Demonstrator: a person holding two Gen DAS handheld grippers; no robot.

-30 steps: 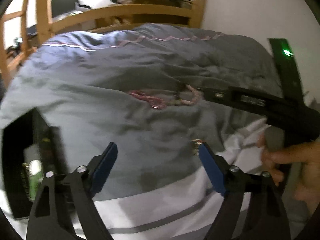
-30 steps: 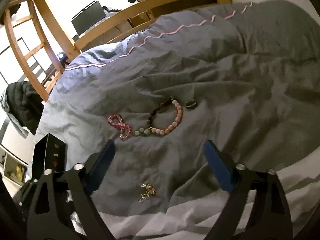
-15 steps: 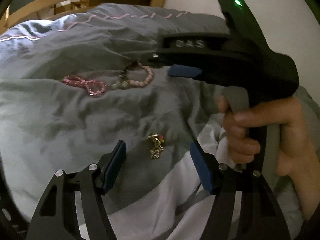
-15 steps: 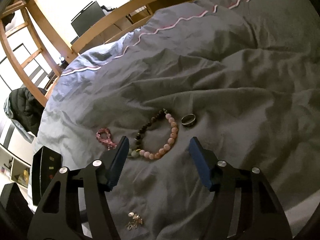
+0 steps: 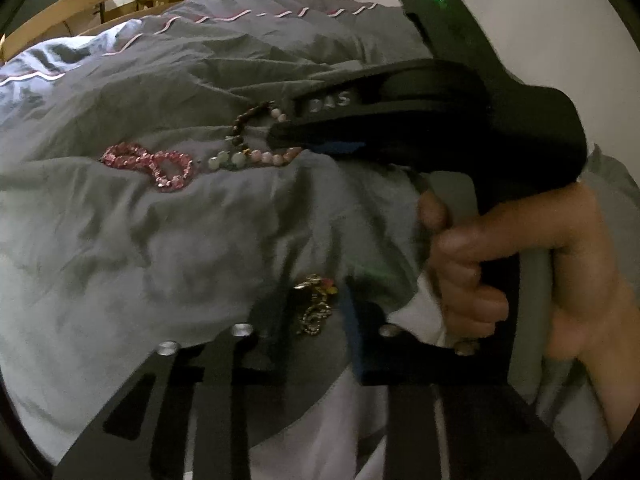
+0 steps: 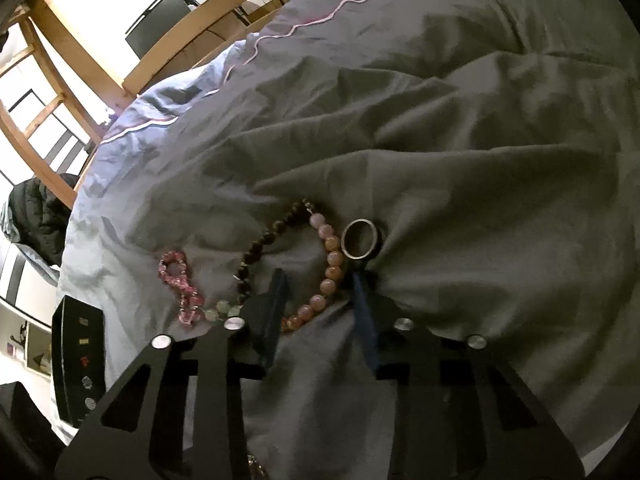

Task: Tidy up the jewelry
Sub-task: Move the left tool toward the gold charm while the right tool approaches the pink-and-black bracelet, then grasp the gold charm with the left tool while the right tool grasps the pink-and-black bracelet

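While both sets of jaws are closing, my left gripper straddles the gold charm chain, long axis pointing away from me; my right gripper brackets the pink bead bracelet on the grey duvet; neither pinches yet.

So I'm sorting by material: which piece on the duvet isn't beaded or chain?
The plain metal ring, a solid band beside the beaded bracelet's pink beads, unlike the others.
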